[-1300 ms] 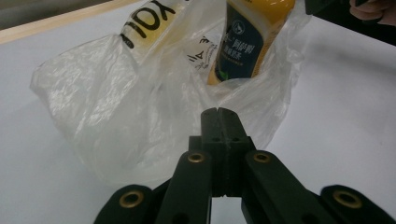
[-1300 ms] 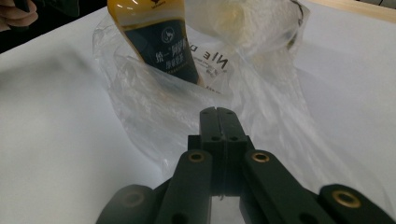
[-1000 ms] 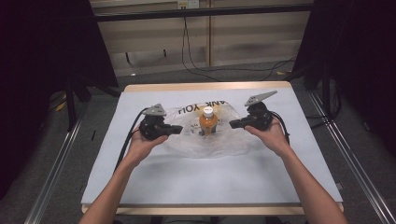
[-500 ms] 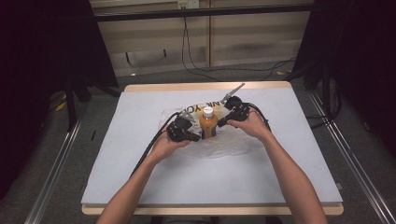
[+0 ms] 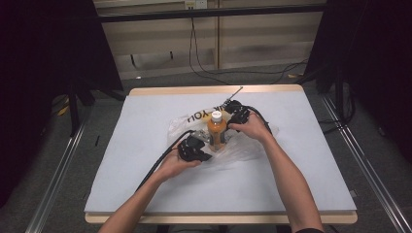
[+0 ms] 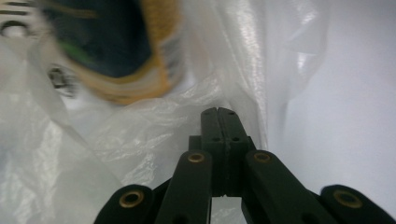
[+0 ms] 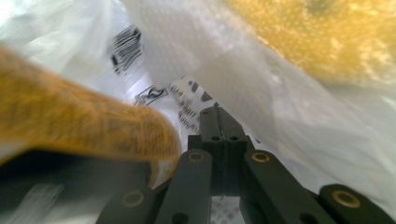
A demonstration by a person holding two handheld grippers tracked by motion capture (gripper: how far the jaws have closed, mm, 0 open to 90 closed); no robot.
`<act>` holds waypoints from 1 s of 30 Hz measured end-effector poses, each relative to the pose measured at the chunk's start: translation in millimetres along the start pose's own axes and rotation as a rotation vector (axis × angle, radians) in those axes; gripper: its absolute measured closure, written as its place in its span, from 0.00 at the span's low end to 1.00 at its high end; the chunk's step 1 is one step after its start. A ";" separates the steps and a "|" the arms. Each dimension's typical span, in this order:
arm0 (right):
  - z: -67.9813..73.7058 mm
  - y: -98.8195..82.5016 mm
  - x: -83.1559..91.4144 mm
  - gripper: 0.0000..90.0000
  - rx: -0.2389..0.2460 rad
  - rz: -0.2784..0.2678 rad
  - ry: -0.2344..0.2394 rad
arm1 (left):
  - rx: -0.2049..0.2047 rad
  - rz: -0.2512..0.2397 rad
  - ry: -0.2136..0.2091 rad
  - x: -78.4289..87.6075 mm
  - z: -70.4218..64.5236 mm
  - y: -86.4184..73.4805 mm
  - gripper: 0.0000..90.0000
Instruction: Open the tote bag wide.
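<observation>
One bottle [image 5: 216,131] of orange drink stands upright on a crumpled, see-through plastic bag [image 5: 252,145], a little beyond the middle of the tabletop [image 5: 145,184] and nearer its far edge than its near one. The bottle has a white cap, an orange body and a label with a dark panel and small print. The bag is thin and glossy, with black lettering on a pale band at its far side and a barcode and fine print elsewhere; it spreads out around the bottle's base.

In the left gripper view, the left gripper [image 6: 218,112] has its jaws pressed together with wrinkled bag film [image 6: 140,140] lying against their tip; whether film is pinched between them cannot be told. The bottle [image 6: 116,46] looms blurred just above. In the right gripper view, the right gripper [image 7: 217,112] likewise has its jaws together, nosed into the printed film [image 7: 280,93], with the bottle's label [image 7: 84,126] close on its left.

From above, the left gripper [image 5: 193,147] sits just beside the bottle on its near-left, the right gripper [image 5: 238,114] just beside its far-right.
</observation>
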State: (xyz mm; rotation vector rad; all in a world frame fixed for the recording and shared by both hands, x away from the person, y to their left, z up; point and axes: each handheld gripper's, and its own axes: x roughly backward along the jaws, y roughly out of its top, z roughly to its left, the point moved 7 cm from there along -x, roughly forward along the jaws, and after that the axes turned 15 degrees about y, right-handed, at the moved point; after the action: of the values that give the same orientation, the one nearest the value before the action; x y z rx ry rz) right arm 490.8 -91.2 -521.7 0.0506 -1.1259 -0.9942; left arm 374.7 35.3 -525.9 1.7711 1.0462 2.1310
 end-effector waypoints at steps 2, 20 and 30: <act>-4.1 1.4 -5.4 1.00 -0.018 0.005 -0.002 | -0.025 0.003 -0.011 3.4 -12.6 -2.1 1.00; -29.1 24.4 -5.7 1.00 -0.098 0.023 -0.092 | -0.175 0.039 -0.112 27.4 -82.3 -21.0 1.00; -51.3 38.8 -1.8 1.00 -0.109 -0.020 -0.247 | -0.209 0.002 -0.110 35.2 -102.6 -31.2 1.00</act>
State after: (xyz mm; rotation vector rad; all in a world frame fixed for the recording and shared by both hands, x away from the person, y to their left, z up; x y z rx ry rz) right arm 554.8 -89.0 -528.2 -0.1520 -1.2952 -1.0994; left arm 261.9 36.7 -521.6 1.7672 0.7644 2.0333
